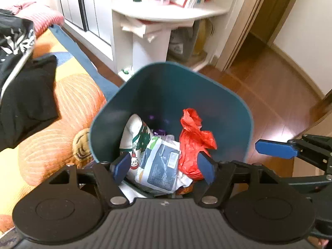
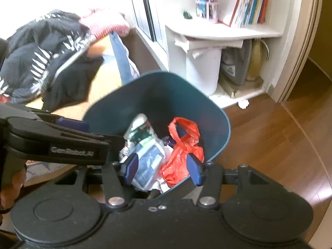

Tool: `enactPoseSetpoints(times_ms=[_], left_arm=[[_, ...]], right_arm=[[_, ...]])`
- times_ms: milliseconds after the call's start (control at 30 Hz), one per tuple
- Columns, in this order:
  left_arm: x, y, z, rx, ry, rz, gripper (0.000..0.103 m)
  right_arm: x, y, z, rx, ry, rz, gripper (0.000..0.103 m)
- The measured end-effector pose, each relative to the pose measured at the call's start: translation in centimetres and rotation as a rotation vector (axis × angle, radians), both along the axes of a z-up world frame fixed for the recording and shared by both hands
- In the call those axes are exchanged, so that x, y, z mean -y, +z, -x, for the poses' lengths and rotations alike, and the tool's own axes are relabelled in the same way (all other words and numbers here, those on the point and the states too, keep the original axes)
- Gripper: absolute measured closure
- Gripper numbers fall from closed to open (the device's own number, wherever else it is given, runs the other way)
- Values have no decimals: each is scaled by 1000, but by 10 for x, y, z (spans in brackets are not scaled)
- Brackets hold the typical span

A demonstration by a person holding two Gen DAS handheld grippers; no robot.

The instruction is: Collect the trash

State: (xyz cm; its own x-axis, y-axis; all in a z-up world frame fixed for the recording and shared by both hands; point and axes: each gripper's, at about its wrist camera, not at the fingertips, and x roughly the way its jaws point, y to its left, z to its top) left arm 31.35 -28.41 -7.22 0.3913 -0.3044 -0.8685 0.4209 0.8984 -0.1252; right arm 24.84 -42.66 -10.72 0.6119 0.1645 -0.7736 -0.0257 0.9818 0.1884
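Observation:
A teal trash bin [image 1: 166, 87] stands on the floor beside the bed, also in the right wrist view [image 2: 149, 95]. Inside lie a red plastic bag [image 1: 193, 145] [image 2: 182, 151], a white and blue packet [image 1: 161, 164] [image 2: 147, 164] and a white and green wrapper [image 1: 139, 137] [image 2: 139, 128]. My left gripper [image 1: 164, 167] is open and empty just above the bin's near rim. My right gripper [image 2: 164, 170] is open and empty above the same rim; one of its blue fingertips [image 1: 274, 148] shows at the right of the left wrist view.
A bed with an orange striped cover [image 1: 62, 112] and dark clothes [image 1: 22, 95] lies left of the bin. A white shelf unit [image 1: 166, 14] with books and a pen cup [image 2: 206, 10] stands behind. Wooden floor [image 1: 269, 95] and a doorway lie to the right. A crumpled paper [image 2: 243, 104] lies by the shelf.

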Motion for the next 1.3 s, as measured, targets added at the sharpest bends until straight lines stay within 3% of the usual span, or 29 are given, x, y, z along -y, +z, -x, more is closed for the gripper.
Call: enactPoseSetpoints(times_ms=[167,300,600,733,1100,1300], left_arm=[[-17,33,25,73,5,36,33],[-32,58,50,148,3,69,24],[-62,99,97,257,18,163,18],[-76,110,114,317,45,191,7],[-97,121,152,380,79,209,7],[-99,123,179,434,62,196,7]], right_arm=[[-1,24,25,71,1,-24,52],[-3,42,46,145,-3,-12,51],[-6,78,92,293,-11,-15,51],[-11,89,109,354,-4,-23,51],[-20,92,146,456,10,-90,51],[-24,92,162,453,-1,-102,50]])
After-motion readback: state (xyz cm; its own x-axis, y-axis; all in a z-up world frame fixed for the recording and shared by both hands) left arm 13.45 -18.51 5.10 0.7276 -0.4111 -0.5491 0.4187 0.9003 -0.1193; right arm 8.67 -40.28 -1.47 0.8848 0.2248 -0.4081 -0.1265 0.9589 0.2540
